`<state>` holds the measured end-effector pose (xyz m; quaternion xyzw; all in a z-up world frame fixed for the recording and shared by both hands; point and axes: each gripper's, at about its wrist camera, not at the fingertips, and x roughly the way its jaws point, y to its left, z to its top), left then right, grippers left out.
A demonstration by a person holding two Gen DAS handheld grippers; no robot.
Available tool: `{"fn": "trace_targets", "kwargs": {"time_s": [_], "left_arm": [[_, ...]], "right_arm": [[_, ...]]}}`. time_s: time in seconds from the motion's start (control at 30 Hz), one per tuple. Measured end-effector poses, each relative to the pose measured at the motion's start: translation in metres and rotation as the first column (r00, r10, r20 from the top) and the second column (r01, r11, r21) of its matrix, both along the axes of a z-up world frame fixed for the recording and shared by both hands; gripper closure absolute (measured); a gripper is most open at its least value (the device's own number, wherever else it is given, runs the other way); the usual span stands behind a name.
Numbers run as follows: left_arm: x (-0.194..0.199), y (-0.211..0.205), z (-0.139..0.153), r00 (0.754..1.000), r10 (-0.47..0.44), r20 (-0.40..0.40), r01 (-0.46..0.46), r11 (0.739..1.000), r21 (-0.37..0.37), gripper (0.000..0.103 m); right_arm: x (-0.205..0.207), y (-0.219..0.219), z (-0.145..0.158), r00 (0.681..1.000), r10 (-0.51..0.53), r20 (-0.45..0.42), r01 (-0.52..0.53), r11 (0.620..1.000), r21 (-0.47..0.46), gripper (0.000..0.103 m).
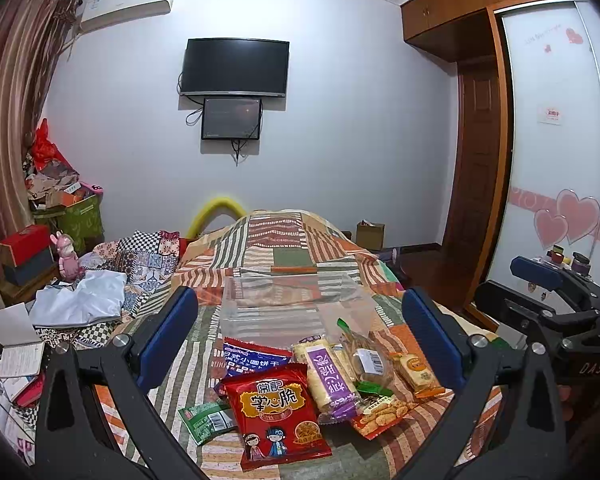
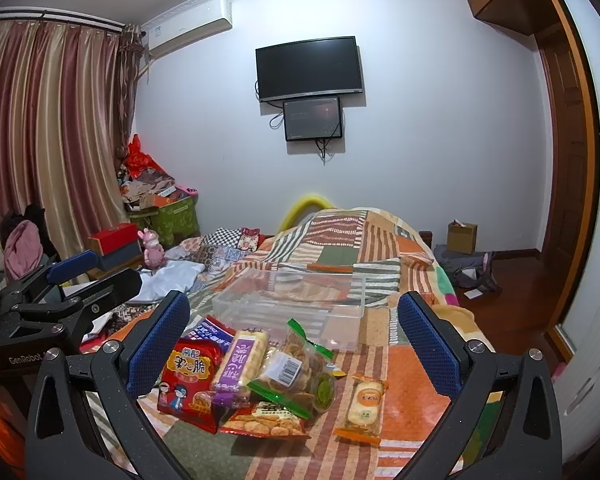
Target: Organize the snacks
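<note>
A pile of snack packets lies on the patchwork bedspread: a red packet [image 1: 278, 416] [image 2: 186, 380], a blue packet [image 1: 252, 358], a purple-labelled packet [image 1: 330, 376] [image 2: 240, 360], a clear bag of round crackers [image 2: 296, 376], a small orange rice-cracker pack [image 2: 364, 404] [image 1: 418, 372], a green packet [image 1: 206, 420]. An empty clear plastic box [image 1: 296, 308] [image 2: 292, 304] stands just behind them. My left gripper [image 1: 300, 336] is open above the pile. My right gripper [image 2: 294, 332] is open over the pile too; it also shows at the right of the left wrist view [image 1: 540, 280].
The bed [image 2: 380, 248] fills the middle. Clothes and papers [image 1: 80, 300] lie to the left, with boxes [image 1: 28, 252] and a pink toy [image 1: 66, 256]. A wardrobe [image 1: 556, 140] and wooden floor [image 2: 512, 280] are on the right.
</note>
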<state>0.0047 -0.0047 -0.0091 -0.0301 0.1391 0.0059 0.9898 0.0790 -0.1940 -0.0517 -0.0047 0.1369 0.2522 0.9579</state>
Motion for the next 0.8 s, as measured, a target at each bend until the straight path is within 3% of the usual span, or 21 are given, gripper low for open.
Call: {"fn": "trace_targets", "kwargs": {"time_s": [0.8], "left_arm": [[-0.0016, 0.0032, 0.0000, 1.000, -0.008, -0.009, 0.007, 1.000, -0.014, 0.000]], "right_arm": [[0.0021, -0.0007, -0.0006, 1.000, 0.002, -0.010, -0.002, 1.000, 0.009, 0.000]]}}
